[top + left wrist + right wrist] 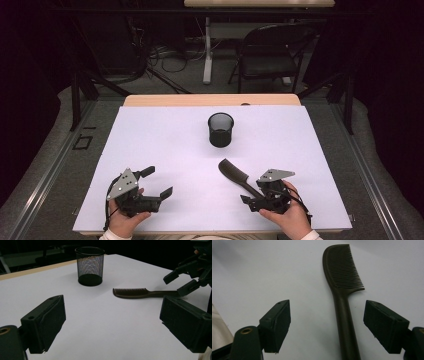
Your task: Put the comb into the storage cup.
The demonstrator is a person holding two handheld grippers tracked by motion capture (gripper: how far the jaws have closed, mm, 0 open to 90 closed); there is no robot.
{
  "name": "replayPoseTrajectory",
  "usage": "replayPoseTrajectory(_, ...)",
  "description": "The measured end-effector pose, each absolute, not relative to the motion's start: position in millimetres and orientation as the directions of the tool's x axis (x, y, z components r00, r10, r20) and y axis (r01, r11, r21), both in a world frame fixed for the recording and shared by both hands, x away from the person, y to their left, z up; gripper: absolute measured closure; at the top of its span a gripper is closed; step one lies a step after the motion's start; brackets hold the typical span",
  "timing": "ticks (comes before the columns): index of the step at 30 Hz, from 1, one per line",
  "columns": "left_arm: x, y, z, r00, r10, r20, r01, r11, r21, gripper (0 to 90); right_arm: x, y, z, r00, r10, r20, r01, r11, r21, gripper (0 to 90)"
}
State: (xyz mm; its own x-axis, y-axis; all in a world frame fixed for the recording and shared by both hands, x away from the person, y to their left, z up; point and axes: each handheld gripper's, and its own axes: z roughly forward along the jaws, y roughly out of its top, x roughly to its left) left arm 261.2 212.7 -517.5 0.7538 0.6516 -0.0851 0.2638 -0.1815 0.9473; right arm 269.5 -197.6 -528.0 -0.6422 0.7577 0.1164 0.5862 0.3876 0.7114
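A dark comb (234,174) lies flat on the white tabletop (165,145), toothed head toward the far side, handle running back between the jaws of the right gripper (250,199). Those jaws stand parted on either side of the handle, pads clear of it. A black mesh cup (220,129) stands upright beyond the comb's head, apart from it. The left gripper (159,182) rests well to the left, jaws spread wide with nothing between them.

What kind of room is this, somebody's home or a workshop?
Most likely a lab or recording workspace. A white sheet covers the wooden table, dark curtains surround it, and tangled cables and a black folding chair sit on the grey floor behind.
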Motion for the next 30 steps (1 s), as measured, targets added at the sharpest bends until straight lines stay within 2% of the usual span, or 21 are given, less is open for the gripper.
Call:
replayPoseTrajectory(6, 261, 212, -518, 0.757, 0.648, -0.085, 0.266, -0.186, 0.946, 6.5, 276, -199, -522, -0.623, 0.774, 0.113, 0.624, 0.404, 0.669, 14.9)
replayPoseTrajectory(14, 262, 212, -518, 0.762, 0.641, -0.088, 0.267, -0.188, 0.945, 6.5, 285, -202, -520, -0.626, 0.774, 0.090, 0.655, 0.460, 0.600, 12.7)
replayPoseTrajectory(25, 261, 212, -518, 0.762, 0.642, -0.087, 0.267, -0.189, 0.945, 6.5, 296, -197, -516, -0.671, 0.741, 0.009, 0.632, 0.565, 0.531, 10.7)
replayPoseTrajectory(30, 261, 211, -518, 0.761, 0.642, -0.086, 0.265, -0.188, 0.946, 6.8, 302, -194, -516, -0.670, 0.742, -0.009, 0.632, 0.578, 0.516, 11.0)
